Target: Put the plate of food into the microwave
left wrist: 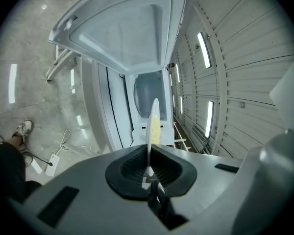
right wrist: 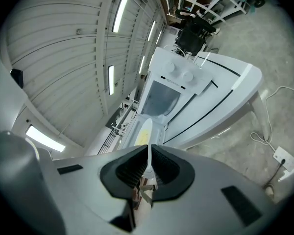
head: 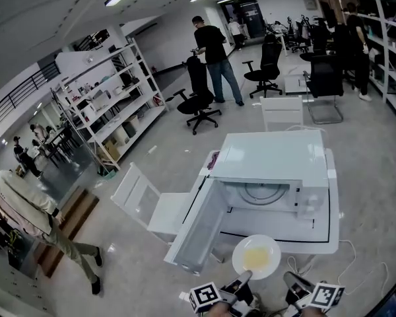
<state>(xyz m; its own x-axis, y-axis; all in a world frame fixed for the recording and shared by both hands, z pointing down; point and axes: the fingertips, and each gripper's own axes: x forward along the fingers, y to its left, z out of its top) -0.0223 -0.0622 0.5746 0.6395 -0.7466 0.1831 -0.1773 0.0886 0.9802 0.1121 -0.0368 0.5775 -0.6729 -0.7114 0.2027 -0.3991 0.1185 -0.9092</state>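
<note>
Head view looks steeply down; both gripper views face the open microwave (head: 270,158).

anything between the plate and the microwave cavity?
Nothing visible. The plate, pinched at its near rim by the left gripper and right gripper, hangs just before the open cavity of the microwave; the door is swung aside to the left.

White plate (head: 240,248) (yellow food (head: 255,259) on it) level before open white microwave (head: 270,160)
</note>
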